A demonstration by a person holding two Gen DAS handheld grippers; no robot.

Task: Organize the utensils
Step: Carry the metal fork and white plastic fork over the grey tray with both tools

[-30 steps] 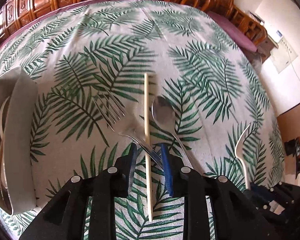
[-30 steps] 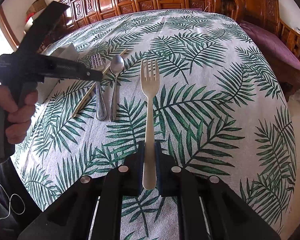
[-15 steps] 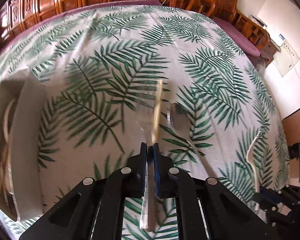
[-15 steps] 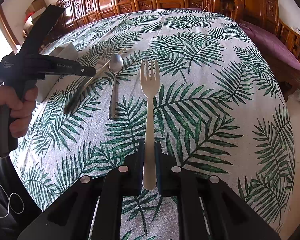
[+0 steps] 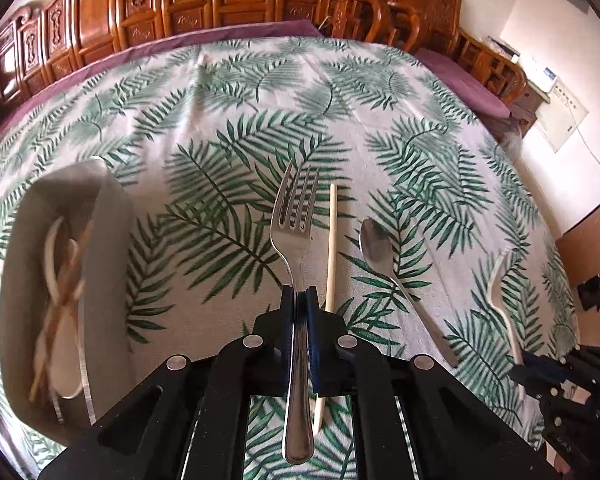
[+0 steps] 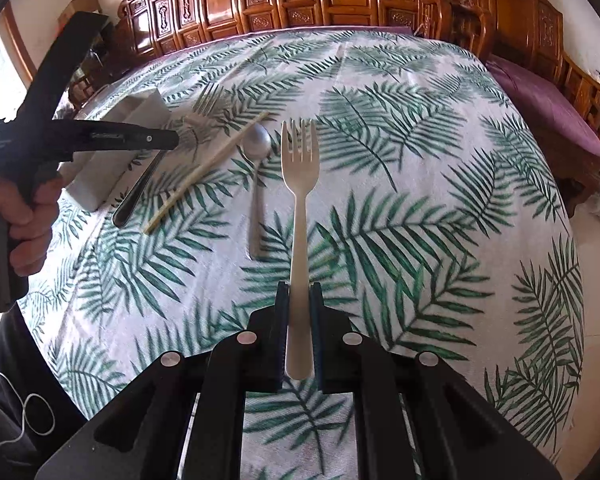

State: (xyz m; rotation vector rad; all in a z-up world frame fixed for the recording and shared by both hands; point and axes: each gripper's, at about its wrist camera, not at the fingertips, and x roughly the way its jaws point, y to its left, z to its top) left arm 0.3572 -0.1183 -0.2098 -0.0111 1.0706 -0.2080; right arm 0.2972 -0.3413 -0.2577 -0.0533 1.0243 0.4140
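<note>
My left gripper (image 5: 299,296) is shut on a metal fork (image 5: 294,216) and holds it lifted above the table, tines pointing away. It also shows in the right wrist view (image 6: 172,140). My right gripper (image 6: 299,296) is shut on a cream plastic fork (image 6: 300,168), which also shows in the left wrist view (image 5: 504,300). A single chopstick (image 5: 331,240) and a metal spoon (image 5: 380,248) lie on the leaf-print cloth. A grey utensil holder (image 5: 108,248) lies at the left, with chopsticks and white utensils inside.
The leaf-print tablecloth (image 6: 400,160) covers the table. Carved wooden cabinets (image 5: 180,0) and chairs (image 5: 364,16) stand behind it. A purple cushioned bench (image 6: 540,100) is at the right. The grey holder also shows in the right wrist view (image 6: 112,168).
My left gripper closed on the metal fork and lifted it off the cloth, moving left toward the grey holder. The right gripper held still with the plastic fork.
</note>
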